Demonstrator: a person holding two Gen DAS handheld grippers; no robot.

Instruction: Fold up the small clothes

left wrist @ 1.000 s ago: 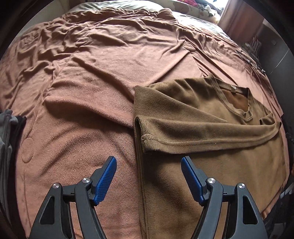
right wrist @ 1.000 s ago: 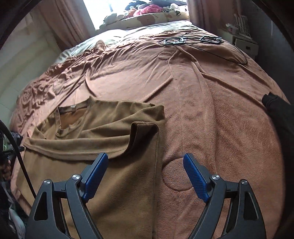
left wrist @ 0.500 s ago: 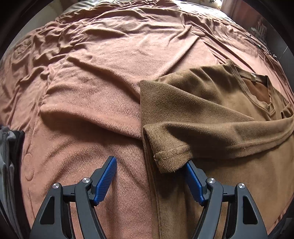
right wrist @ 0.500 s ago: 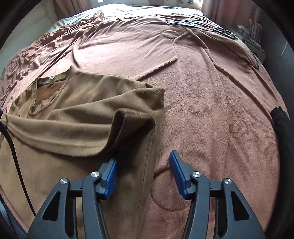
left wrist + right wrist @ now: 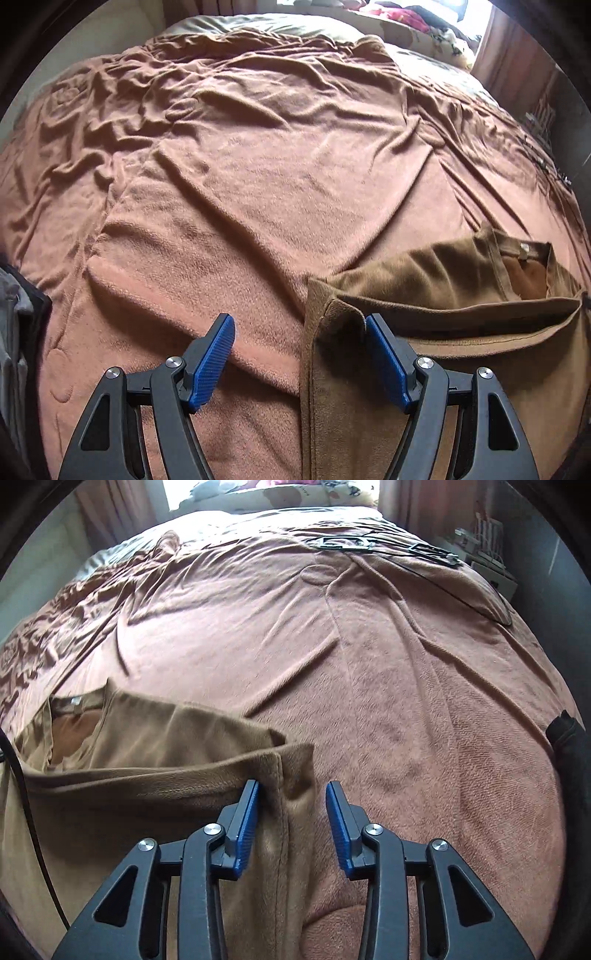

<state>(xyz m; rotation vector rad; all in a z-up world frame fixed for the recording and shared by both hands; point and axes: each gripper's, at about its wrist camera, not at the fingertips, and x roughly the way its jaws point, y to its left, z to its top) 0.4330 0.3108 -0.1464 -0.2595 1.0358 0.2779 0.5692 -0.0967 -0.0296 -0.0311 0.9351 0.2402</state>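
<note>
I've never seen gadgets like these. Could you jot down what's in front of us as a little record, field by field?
Surface: bed covered with a wrinkled pinkish-brown blanket
Garment: brown T-shirt, sleeves folded in across the chest, neck label showing
Left gripper: open wide, straddling the shirt's side edge near the folded sleeve
Right gripper: jaws have just been closing, the shirt's other edge between them, not yet pinched
Fingers: blue ribbed pads on black arms
Also on bed: dark cable and clips at the far side
Fold progress: sleeves in, body not yet folded
</note>
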